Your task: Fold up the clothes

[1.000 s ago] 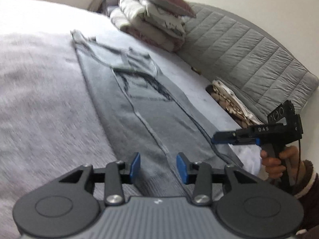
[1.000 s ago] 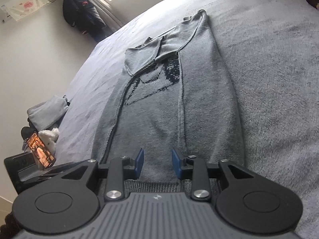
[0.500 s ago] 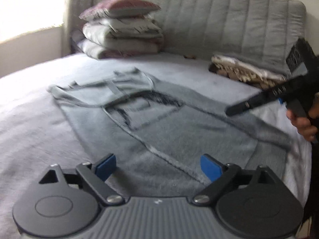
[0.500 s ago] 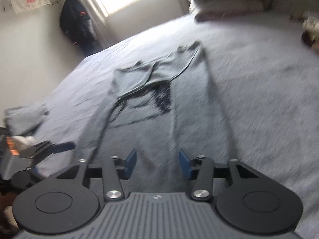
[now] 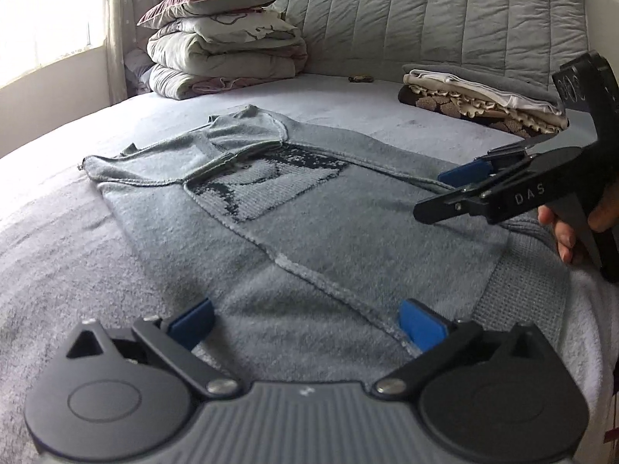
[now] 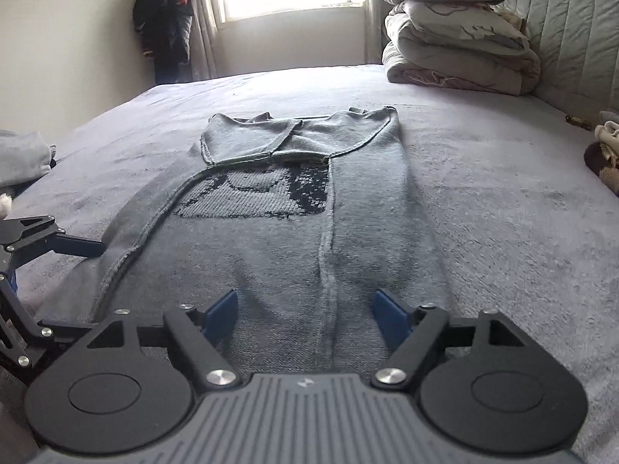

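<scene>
Hovering wide-fingered over hem end of sweater (image 6: pixel 309 208) flat on bed (image 6: pixel 503 193), long axis running straight ahead of right gripper (image 6: pixel 305 313), left gripper (image 5: pixel 305 324) equally close, nothing held.

Your grey knit sweater (image 6: pixel 294 224) lies flat on the bed (image 6: pixel 503 201), sides and sleeves folded inward into a long strip, its dark pixelated pattern showing between the folds.

Both hand-held grippers (image 5: pixel 307 324) (image 6: pixel 307 315) wide apart
</scene>
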Tool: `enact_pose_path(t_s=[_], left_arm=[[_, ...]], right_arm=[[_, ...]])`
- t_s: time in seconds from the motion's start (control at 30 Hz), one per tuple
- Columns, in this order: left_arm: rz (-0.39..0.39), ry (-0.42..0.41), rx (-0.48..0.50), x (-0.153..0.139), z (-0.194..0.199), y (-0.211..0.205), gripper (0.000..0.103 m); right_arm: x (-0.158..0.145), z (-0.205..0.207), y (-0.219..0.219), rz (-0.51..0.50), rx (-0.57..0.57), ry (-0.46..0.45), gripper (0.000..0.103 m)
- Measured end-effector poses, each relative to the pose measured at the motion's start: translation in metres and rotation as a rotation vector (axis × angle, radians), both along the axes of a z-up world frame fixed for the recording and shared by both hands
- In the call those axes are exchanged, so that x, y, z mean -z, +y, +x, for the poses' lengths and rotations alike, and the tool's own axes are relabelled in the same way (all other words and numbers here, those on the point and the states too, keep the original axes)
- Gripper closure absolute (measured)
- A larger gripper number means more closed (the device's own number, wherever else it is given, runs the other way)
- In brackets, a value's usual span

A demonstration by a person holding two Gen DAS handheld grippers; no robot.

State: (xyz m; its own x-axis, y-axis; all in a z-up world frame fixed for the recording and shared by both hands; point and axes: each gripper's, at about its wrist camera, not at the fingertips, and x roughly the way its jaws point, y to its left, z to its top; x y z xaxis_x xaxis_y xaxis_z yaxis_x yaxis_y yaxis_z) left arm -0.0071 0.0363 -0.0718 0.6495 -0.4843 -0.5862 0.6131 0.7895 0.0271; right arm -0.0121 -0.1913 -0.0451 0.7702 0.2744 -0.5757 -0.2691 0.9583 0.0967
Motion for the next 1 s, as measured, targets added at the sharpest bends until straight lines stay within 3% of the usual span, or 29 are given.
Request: enact_pose_path(t_s=[0.4, 1.0], left_arm=[[0.001, -0.001, -0.001, 0.001, -0.001, -0.001, 0.0], [0.001, -0.001, 0.003, 0.001, 0.0, 0.0, 0.0]], right_arm=[[0.002, 0.003, 0.007, -0.008, 0.001, -0.008, 0.017], [-0.002, -0.004, -0.005, 0.076, 0.017, 0.028, 0.017]])
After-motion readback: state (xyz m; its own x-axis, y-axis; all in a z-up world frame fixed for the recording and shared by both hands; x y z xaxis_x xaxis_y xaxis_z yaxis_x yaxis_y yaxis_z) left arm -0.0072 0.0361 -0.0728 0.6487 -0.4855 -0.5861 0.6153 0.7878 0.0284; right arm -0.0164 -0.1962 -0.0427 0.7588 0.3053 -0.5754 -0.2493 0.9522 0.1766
